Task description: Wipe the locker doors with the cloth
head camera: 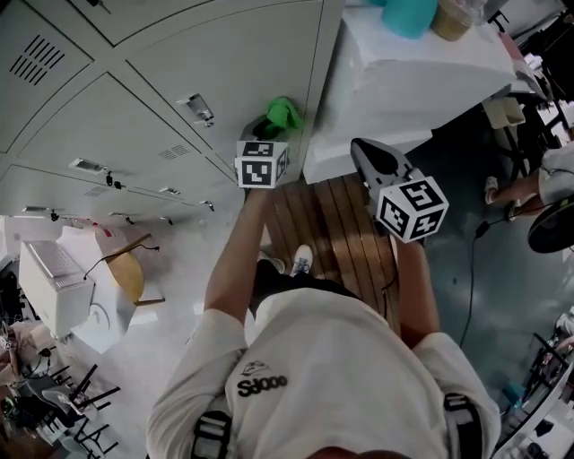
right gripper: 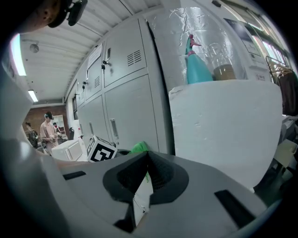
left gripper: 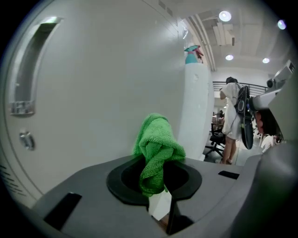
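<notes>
- Left gripper (left gripper: pixel 156 181): jaws clamped on the green cloth (left gripper: pixel 157 146). Its own view shows the grip; the head view shows only bunched cloth.
- Right gripper (right gripper: pixel 148 158): jaws together, holding nothing.
- Cloth just beside the grey locker door (left gripper: pixel 102 93); contact unclear.
- Only the left gripper view shows a far-off person (left gripper: pixel 231 121).

Teal spray bottle (head camera: pixel 408 13) stood at twelve o'clock on white counter (head camera: pixel 421 85), wooden slats (head camera: pixel 327 224) lay centre, white appliance (head camera: pixel 52 285) sat at eight o'clock.
</notes>
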Available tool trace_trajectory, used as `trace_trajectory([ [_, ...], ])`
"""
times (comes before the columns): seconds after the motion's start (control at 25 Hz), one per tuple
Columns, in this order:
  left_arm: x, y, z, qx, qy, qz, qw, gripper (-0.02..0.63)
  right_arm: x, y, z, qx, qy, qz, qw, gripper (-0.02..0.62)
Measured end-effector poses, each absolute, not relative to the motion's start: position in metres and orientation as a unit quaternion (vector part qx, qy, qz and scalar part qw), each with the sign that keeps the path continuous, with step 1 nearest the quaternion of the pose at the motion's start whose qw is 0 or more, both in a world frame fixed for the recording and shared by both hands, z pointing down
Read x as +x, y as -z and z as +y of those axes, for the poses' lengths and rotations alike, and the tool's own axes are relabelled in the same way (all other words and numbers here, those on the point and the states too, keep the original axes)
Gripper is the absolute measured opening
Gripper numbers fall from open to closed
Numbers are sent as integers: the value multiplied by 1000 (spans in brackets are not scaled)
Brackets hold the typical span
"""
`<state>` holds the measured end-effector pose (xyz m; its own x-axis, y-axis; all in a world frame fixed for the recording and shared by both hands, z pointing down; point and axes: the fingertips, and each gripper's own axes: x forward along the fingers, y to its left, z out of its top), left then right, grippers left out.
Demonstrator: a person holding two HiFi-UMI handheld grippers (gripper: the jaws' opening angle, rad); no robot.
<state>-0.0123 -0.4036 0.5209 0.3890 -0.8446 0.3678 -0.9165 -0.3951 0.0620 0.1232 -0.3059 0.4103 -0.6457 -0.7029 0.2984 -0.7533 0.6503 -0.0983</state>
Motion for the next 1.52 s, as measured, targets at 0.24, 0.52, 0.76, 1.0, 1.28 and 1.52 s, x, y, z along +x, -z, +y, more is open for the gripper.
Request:
trace_trajectory([
  [0.24,-108,-545,-376,764,-138,-611,156,81,85,-414,-308,366,-103,-917,123,8],
  [0.52,-190,-569,-351,701,-133,-674,191,81,49,-426,-308,329,-105,-929,136,8],
  [0.76,-193,-587,-355,693,-153,-677,195,81,44,-438,-310,322,-111,-929,146,8],
  [1.0,-160,-603,-369,712,-190,-645,204,81,71,-448,-309,346,-124,-918,150,8],
  [1.28,-85,-612,-393,758,-195,-583,219,81,127,-460,-310,395,-142,-895,151,8],
  [1.52,3,-593,-416,814,-190,-512,196,81,168,-464,-304,438,-150,-874,146,8],
])
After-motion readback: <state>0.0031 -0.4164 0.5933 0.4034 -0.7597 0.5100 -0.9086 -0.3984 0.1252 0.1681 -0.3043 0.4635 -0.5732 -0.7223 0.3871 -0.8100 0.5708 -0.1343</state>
